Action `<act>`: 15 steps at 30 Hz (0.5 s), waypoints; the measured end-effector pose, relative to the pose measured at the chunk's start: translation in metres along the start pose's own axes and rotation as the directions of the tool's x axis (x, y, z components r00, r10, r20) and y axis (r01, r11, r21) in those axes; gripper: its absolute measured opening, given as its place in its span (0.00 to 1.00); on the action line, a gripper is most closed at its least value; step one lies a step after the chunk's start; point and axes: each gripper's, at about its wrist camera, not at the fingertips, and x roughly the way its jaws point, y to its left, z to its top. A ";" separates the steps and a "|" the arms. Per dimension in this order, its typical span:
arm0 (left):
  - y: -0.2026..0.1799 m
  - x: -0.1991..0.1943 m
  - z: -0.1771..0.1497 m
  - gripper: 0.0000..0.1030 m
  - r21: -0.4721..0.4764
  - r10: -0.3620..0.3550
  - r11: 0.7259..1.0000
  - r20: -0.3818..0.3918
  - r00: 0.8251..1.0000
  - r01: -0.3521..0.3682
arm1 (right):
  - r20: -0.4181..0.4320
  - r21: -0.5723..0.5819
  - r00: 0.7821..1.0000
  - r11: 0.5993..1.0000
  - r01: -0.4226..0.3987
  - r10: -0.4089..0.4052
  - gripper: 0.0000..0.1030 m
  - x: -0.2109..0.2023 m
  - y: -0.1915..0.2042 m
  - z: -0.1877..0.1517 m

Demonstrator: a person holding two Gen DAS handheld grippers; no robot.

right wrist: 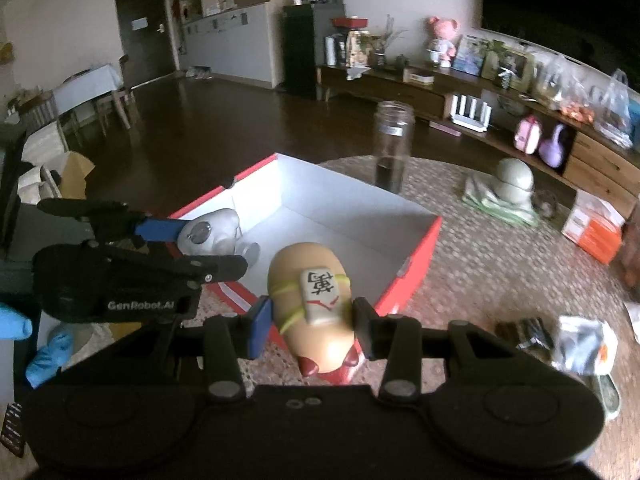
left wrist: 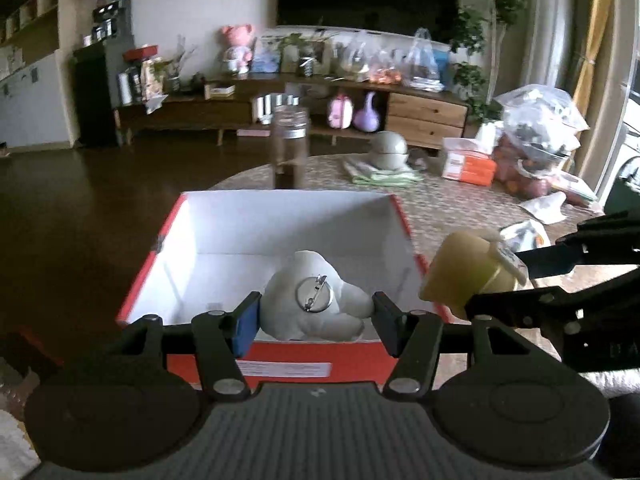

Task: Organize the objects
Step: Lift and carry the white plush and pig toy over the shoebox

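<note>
A red box with a white inside [left wrist: 280, 232] [right wrist: 344, 216] stands open on the woven table. My left gripper [left wrist: 316, 320] is shut on a white plush toy [left wrist: 316, 304] with a round metal pin on its back, held over the box's near wall. The same toy [right wrist: 212, 234] and left gripper [right wrist: 196, 246] show at the left of the right wrist view. My right gripper [right wrist: 310, 320] is shut on a tan plush toy [right wrist: 312, 300] with yellow cords and a mahjong-tile patch, just over the box's near right corner. That tan toy [left wrist: 464, 272] hangs beside the box's right wall.
A tall glass jar [left wrist: 290, 144] [right wrist: 394, 144] stands behind the box. Beyond it lie a grey-green plush on a cloth [left wrist: 386, 154] [right wrist: 508, 192], an orange tissue pack [left wrist: 468, 162] [right wrist: 596, 228] and plastic bags [left wrist: 536, 136]. Small packets [right wrist: 576, 344] lie right of my right gripper.
</note>
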 end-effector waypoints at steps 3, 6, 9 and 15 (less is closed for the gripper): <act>0.015 0.006 0.005 0.57 -0.008 0.022 1.000 -0.012 1.000 -0.023 | -0.011 -0.010 1.000 1.000 0.001 -0.001 0.42 0.015 0.003 0.010; 0.028 0.013 0.011 0.57 -0.003 0.041 0.999 -0.025 0.999 -0.041 | -0.030 0.003 1.000 1.000 -0.001 0.001 0.42 0.029 0.002 0.018; 0.040 0.026 0.019 0.57 0.005 0.066 0.998 -0.043 0.997 -0.066 | -0.038 0.015 0.999 1.000 0.010 -0.009 0.42 0.043 -0.003 0.024; 0.052 0.063 0.032 0.57 0.056 0.126 0.991 -0.084 0.988 -0.122 | -0.069 -0.013 0.997 0.999 0.036 -0.037 0.42 0.077 -0.006 0.027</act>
